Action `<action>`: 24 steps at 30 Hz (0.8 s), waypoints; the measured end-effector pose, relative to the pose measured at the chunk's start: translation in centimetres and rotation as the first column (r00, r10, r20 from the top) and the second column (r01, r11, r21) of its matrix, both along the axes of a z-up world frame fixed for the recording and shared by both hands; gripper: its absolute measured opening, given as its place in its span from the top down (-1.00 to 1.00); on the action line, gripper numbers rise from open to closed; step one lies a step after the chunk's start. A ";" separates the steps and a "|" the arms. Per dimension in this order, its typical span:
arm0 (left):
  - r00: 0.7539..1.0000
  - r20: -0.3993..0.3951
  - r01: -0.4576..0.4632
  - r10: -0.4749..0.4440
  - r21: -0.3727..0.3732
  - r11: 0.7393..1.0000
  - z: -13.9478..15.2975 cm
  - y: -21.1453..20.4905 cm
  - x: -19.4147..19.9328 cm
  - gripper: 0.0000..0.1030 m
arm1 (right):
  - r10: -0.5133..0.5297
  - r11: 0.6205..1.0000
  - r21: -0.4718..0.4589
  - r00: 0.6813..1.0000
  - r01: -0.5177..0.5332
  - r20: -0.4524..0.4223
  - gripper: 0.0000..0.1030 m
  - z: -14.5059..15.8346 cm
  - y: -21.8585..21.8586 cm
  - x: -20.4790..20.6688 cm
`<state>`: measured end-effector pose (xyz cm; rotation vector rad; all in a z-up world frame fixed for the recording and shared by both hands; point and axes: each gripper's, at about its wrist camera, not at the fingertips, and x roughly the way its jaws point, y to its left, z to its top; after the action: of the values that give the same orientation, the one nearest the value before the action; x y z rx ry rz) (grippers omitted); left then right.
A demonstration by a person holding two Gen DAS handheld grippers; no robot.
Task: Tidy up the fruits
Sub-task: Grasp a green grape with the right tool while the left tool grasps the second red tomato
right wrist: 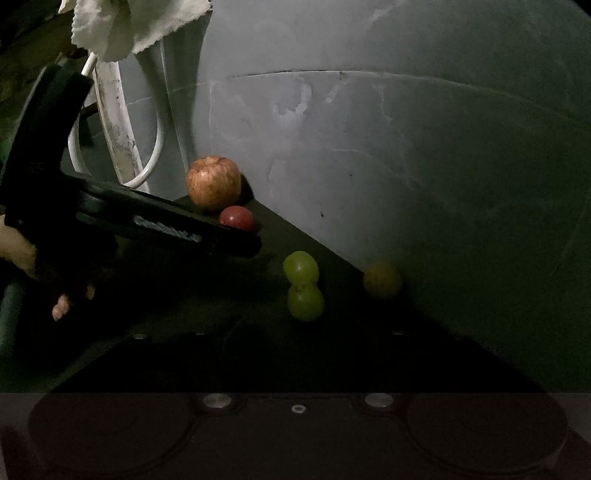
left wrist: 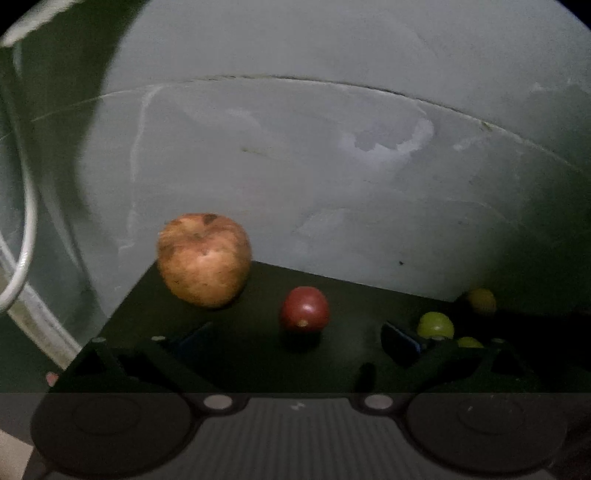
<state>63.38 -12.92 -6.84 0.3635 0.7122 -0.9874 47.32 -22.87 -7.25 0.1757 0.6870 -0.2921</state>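
A large apple (left wrist: 205, 258) stands at the far left of a dark table (left wrist: 351, 295). A small dark red fruit (left wrist: 304, 309) sits in front of it, just beyond the gap of my open, empty left gripper (left wrist: 299, 341). Two green fruits (left wrist: 436, 325) and a yellow one (left wrist: 481, 300) lie to the right. In the right wrist view the apple (right wrist: 213, 182), red fruit (right wrist: 237, 218), two touching green fruits (right wrist: 303, 286) and yellow fruit (right wrist: 382, 278) show. The left gripper (right wrist: 247, 243) reaches in by the red fruit. My right gripper's fingers are lost in darkness.
A grey scuffed wall (left wrist: 332, 166) runs close behind the table. A white cable (right wrist: 155, 147) and a white pipe (right wrist: 118, 122) stand at the left, with a white cloth (right wrist: 129, 22) hanging above. The table's far edge runs diagonally along the wall.
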 end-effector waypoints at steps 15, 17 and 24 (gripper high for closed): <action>0.999 0.024 0.041 -0.041 0.000 0.999 -1.4 -1.4 0.1 -0.48 | -0.019 0.998 -0.058 1.000 0.019 0.002 0.08 -0.1 0.6 0.3; 0.999 0.025 0.037 -0.037 -0.005 0.999 -1.4 -1.3 0.1 -0.36 | -0.025 0.998 -0.059 1.000 0.025 0.004 0.14 -0.1 0.5 0.4; 0.999 0.022 0.031 -0.030 -0.019 0.999 -1.2 -1.3 0.3 0.09 | -0.035 0.997 -0.068 0.999 0.036 0.014 0.49 -0.2 0.5 0.6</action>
<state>63.69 -14.25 -8.00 0.3688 0.6791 -1.0170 47.95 -22.38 -7.43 0.1248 0.6611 -0.3473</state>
